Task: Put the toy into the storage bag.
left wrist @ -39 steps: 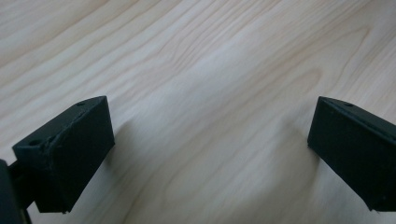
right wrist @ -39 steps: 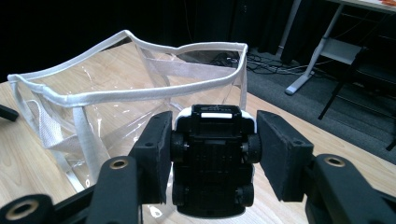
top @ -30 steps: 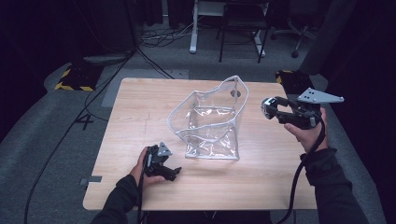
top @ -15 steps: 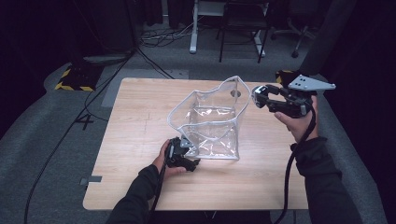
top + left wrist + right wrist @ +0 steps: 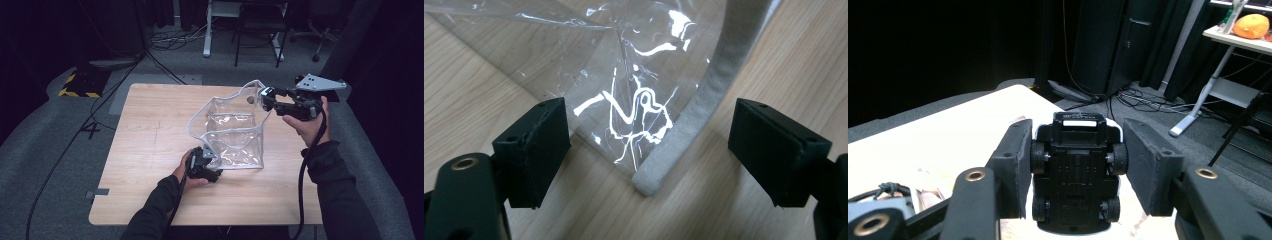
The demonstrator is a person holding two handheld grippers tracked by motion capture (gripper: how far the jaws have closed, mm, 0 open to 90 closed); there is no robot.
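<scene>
Right gripper (image 5: 1075, 170) of mine clamped a toy car (image 5: 1075, 172) above the clear bag (image 5: 230, 132); left gripper (image 5: 664, 150), jaws apart, straddled its corner. I judged pinning that corner before lowering best.

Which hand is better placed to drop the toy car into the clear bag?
The right. Its gripper already holds the toy car beside the clear bag rim. The left gripper is open, low at the bag's near corner.

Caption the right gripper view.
Right hand-held gripper holds an upside-down black toy car between its jaws.
</scene>
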